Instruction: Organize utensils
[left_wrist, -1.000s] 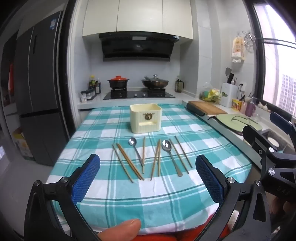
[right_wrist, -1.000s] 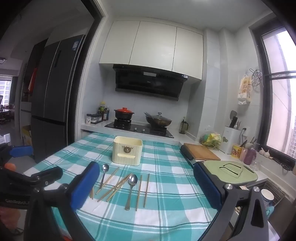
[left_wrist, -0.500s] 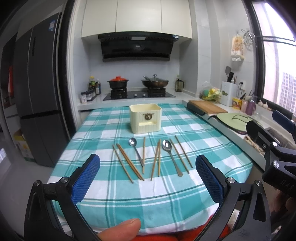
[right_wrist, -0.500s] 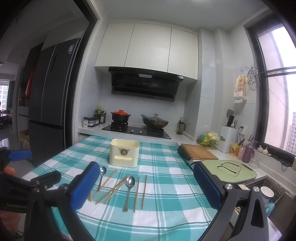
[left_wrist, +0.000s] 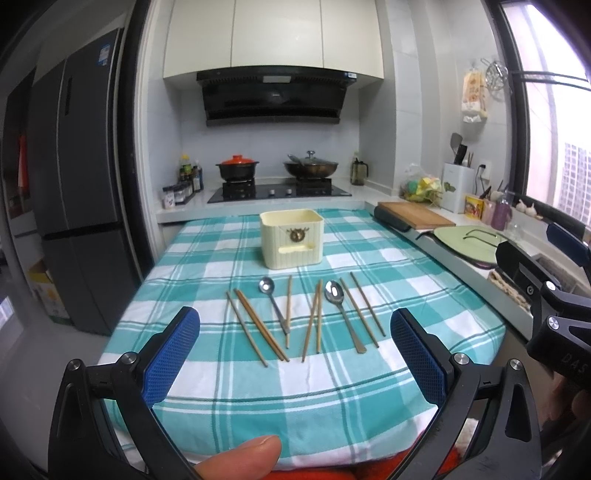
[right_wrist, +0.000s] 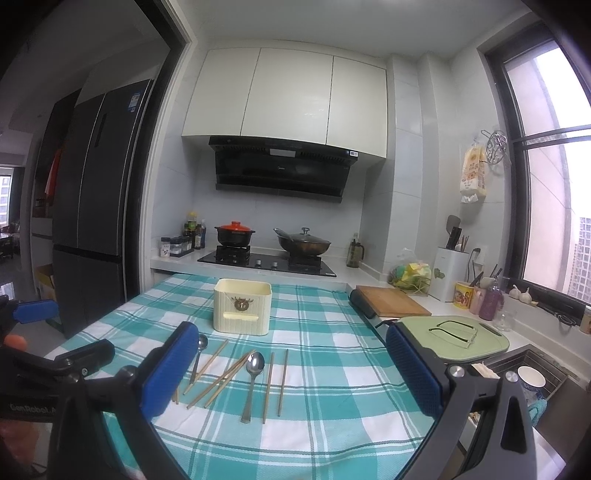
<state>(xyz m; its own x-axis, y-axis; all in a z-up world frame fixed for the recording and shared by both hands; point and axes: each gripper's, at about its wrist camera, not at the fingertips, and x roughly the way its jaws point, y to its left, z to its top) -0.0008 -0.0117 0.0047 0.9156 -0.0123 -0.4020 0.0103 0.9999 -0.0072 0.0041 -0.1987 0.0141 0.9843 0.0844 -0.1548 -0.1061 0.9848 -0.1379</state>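
A cream utensil holder (left_wrist: 291, 238) stands on the teal checked tablecloth (left_wrist: 207, 266); it also shows in the right wrist view (right_wrist: 242, 312). In front of it lie several wooden chopsticks (left_wrist: 258, 330) and two metal spoons, a small one (left_wrist: 271, 299) and a larger one (left_wrist: 341, 314). The larger spoon (right_wrist: 253, 380) and chopsticks (right_wrist: 282, 380) show in the right wrist view. My left gripper (left_wrist: 295, 354) is open and empty, held back near the table's front edge. My right gripper (right_wrist: 291, 369) is open and empty, right of the left one and above the table.
A stove with a red-lidded pot (left_wrist: 236, 170) and a wok (left_wrist: 310, 168) is behind the table. A wooden cutting board (left_wrist: 415, 218) and a green board (left_wrist: 469, 242) lie on the right counter. A sink with a bowl (right_wrist: 530, 378) is at right. A dark fridge (left_wrist: 77, 199) stands left.
Both grippers have risen and tilted up slightly, so the table sits lower in both views. The utensils and holder have not moved. Both grippers stay open.
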